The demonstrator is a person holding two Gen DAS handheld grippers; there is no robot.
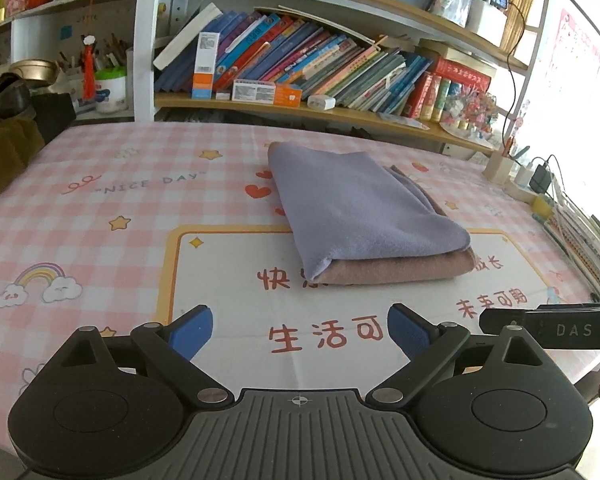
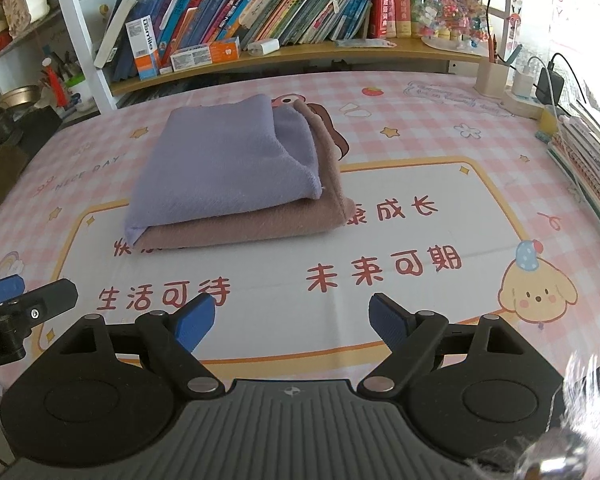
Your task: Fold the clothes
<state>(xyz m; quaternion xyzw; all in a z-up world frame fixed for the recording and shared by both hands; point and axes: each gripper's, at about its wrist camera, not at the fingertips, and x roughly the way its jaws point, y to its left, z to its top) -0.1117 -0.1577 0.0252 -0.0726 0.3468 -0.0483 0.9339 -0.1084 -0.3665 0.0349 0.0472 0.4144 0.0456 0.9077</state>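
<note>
A folded lavender cloth (image 1: pixel 356 204) lies on top of a folded pinkish-brown cloth (image 1: pixel 396 270) in the middle of the table; the stack also shows in the right wrist view, lavender cloth (image 2: pixel 224 168) over brown cloth (image 2: pixel 252 228). My left gripper (image 1: pixel 300 330) is open and empty, hovering in front of the stack, apart from it. My right gripper (image 2: pixel 292 320) is open and empty, also in front of the stack. Part of the right gripper (image 1: pixel 556 328) shows at the left view's right edge, and part of the left gripper (image 2: pixel 16 312) at the right view's left edge.
The table has a pink checked cloth with cartoon prints (image 1: pixel 120 200). A bookshelf full of books (image 1: pixel 300 60) stands behind it. A pen holder and power strip with chargers (image 2: pixel 516 84) sit at the back right. Stacked notebooks (image 2: pixel 588 152) line the right edge.
</note>
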